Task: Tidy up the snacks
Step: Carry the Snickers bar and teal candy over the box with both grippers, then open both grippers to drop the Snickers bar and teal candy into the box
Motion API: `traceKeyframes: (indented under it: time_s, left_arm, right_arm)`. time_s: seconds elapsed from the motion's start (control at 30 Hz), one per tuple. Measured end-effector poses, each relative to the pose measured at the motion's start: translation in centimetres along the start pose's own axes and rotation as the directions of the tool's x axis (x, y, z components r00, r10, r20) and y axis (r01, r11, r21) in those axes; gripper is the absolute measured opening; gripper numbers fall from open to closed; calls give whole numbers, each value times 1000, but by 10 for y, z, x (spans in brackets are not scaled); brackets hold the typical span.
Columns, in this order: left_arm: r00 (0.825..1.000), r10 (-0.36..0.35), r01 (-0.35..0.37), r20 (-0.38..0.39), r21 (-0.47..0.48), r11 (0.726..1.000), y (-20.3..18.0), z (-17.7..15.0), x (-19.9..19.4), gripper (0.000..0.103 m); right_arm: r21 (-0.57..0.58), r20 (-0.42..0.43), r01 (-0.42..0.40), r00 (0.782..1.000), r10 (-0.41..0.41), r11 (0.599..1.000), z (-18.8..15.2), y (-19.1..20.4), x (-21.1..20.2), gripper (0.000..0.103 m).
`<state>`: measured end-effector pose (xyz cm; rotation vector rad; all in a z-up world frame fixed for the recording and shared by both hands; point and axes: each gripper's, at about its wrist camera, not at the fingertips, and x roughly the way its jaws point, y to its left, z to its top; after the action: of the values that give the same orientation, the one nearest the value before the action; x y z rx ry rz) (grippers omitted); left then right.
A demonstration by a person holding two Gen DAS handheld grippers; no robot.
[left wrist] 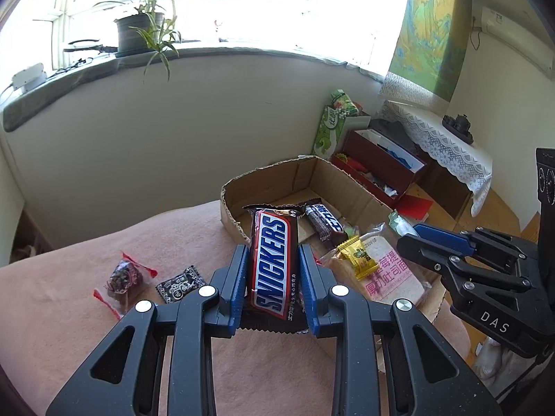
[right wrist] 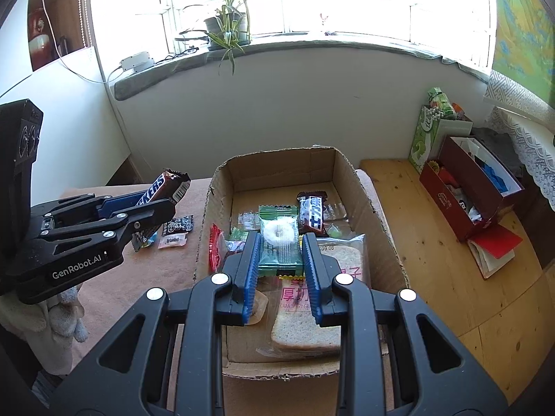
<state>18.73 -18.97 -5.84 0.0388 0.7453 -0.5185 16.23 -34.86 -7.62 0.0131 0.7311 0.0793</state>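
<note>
left wrist, left gripper (left wrist: 272, 274) clamps one snickers bar (left wrist: 274, 263)

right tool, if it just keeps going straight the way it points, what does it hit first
Likely the clear green-edged snack packet in the cardboard box: it sits between the right tool fingertips, which point down into the box. Depth is unclear, so the sliced bread pack beneath could come first.

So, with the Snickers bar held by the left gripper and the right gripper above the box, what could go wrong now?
1. The left gripper pinches only the lower half of the Snickers bar; the free end may swing or slip.
2. The cardboard box is already crowded around the bread pack, so the bar might land on top of it.
3. The right gripper hangs over the box; the two could collide.
</note>
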Motion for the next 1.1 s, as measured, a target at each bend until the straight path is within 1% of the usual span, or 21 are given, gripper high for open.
traceKeyframes:
  time_s: [0.47, 0.67, 1.0, 1.03, 1.07, 1.1]
  left_arm:
    - [1000, -23, 24, -17, 27, 999, -18, 15, 27, 27]
    - [999, -27, 28, -21, 37, 999, -23, 19, 31, 27]
    - [1000, -26, 26, 2, 50, 998, -29, 25, 28, 27]
    - [1000, -25, 25, 2, 51, 998, -29, 25, 28, 27]
    - [1000, -23, 23, 3, 53, 998, -29, 25, 28, 27]
    - [1000, -21, 20, 4, 53, 998, -29, 24, 28, 27]
  right_arm:
    - [17, -26, 13, 1000, -12, 1000, 1, -19, 22, 26]
    - [24, -35, 16, 999, -15, 1000, 1, -23, 27, 26]
    - [23, -36, 23, 999, -22, 999, 0, -25, 29, 26]
    - [22, -38, 27, 999, -26, 999, 0, -25, 29, 28]
    - [21, -38, 31, 999, -30, 999, -1, -25, 29, 37]
    - [20, -34, 36, 999, -35, 999, -1, -25, 28, 45]
